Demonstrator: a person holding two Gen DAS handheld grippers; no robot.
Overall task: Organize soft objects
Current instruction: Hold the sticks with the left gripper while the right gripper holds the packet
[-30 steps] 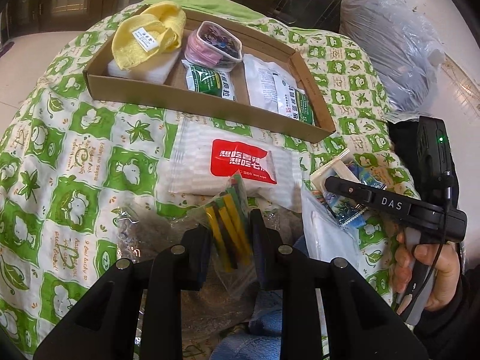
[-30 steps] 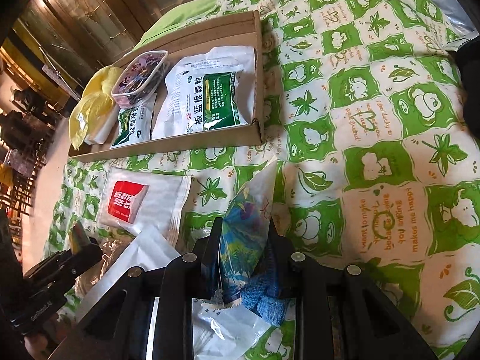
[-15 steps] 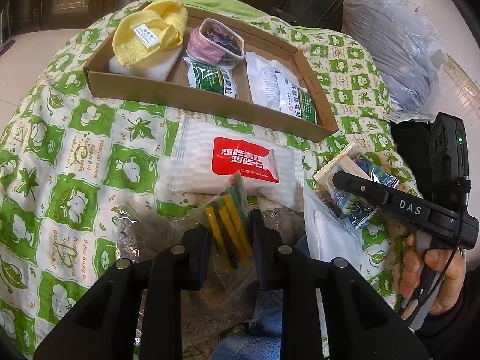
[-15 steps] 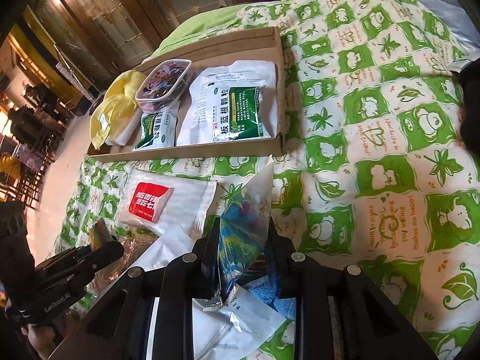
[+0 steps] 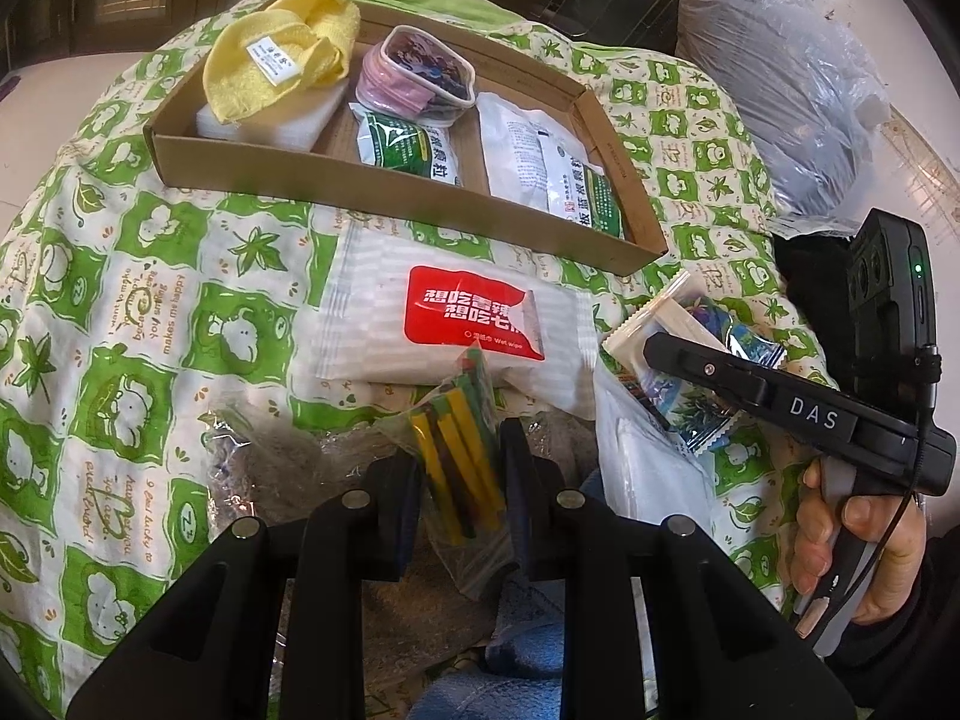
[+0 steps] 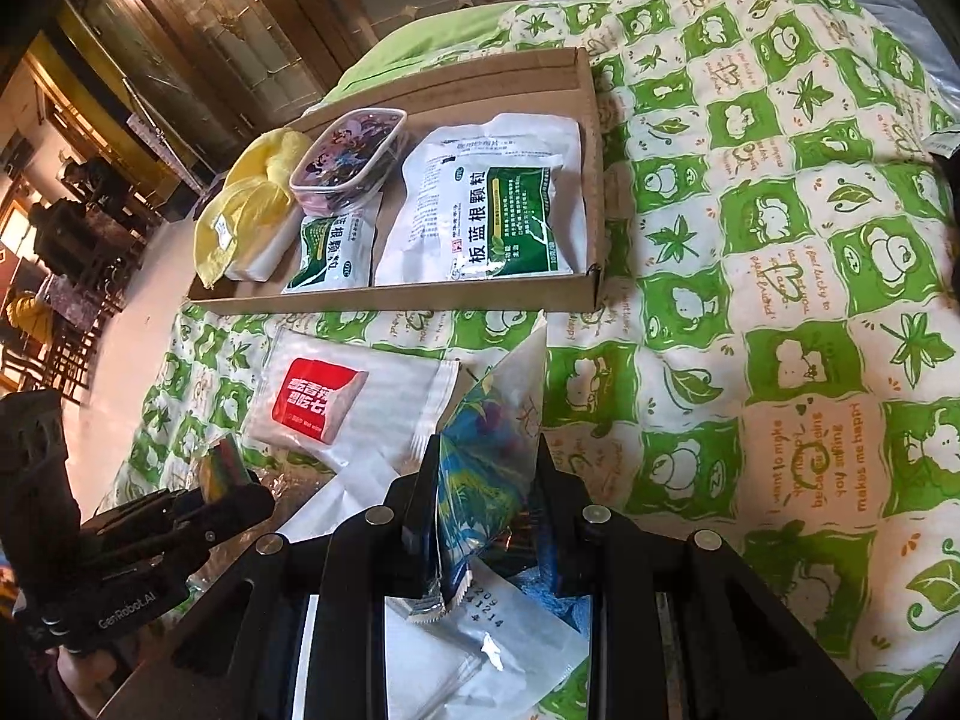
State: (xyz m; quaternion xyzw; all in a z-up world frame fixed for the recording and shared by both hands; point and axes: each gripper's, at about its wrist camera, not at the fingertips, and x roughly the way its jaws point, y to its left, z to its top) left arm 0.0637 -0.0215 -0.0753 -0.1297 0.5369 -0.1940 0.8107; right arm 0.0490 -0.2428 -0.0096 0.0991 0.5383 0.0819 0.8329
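My left gripper (image 5: 459,468) is shut on a clear bag of yellow and green sticks (image 5: 459,450), held just above the green patterned cloth. My right gripper (image 6: 483,480) is shut on a blue printed snack packet (image 6: 486,468); it also shows in the left wrist view (image 5: 696,372). A cardboard tray (image 5: 372,198) at the back holds a yellow cloth (image 5: 282,54), a pink pouch (image 5: 414,72) and green-white sachets (image 6: 492,210). A wet wipes pack (image 5: 456,318) with a red label lies in front of the tray.
White plastic packets (image 6: 456,654) and a blue cloth (image 5: 528,654) lie near under the grippers. A crinkled clear wrapper (image 5: 264,450) lies at the near left. A full grey plastic bag (image 5: 780,90) stands at the back right, beyond the table edge.
Both grippers have lifted and drawn slightly forward with their packets still held. The right gripper moved up and a little towards the tray.
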